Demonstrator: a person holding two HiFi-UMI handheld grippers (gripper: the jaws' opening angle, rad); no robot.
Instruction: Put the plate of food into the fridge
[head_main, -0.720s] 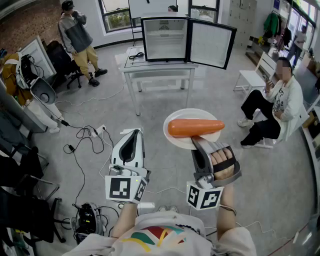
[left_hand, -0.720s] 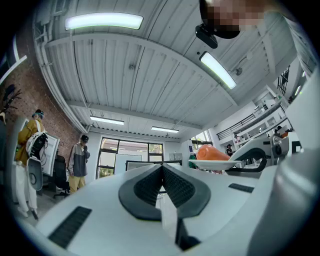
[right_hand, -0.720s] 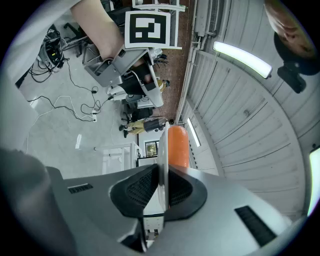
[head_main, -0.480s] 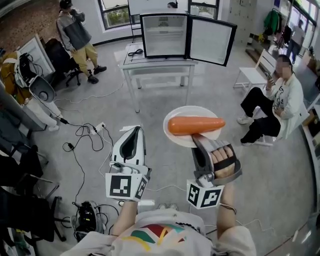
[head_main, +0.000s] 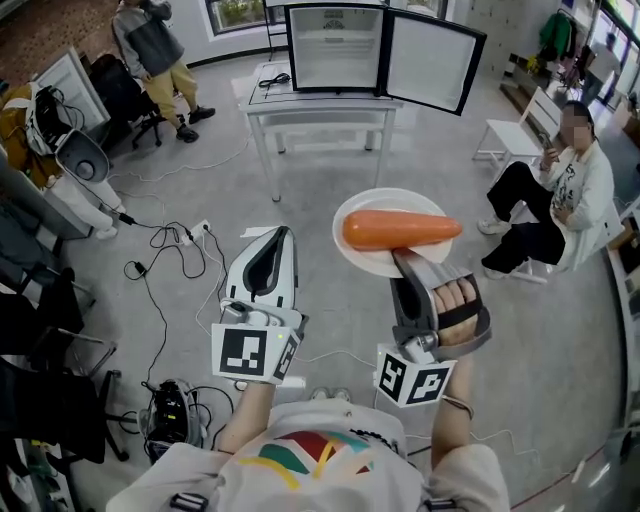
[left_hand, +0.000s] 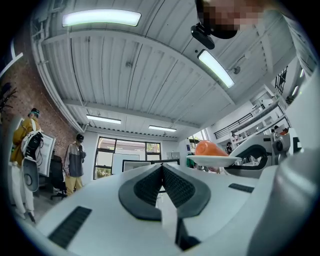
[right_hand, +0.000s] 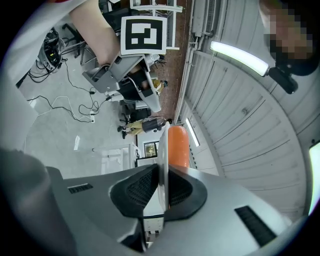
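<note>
A white plate with an orange carrot lying across it is carried level above the floor. My right gripper is shut on the plate's near rim; in the right gripper view the plate runs edge-on between the pads, the carrot beyond. My left gripper is held to the plate's left, shut and empty, its pads meeting. From it the plate and carrot show at the right. The small fridge stands ahead on a white table, its door swung open to the right.
A person sits on a chair at the right and another stands at the back left. Cables trail over the floor at the left, beside stacked equipment. A white bench stands right of the table.
Both grippers and the plate with the carrot have shifted a little forward, towards the fridge table. The grip on the rim is the same.
</note>
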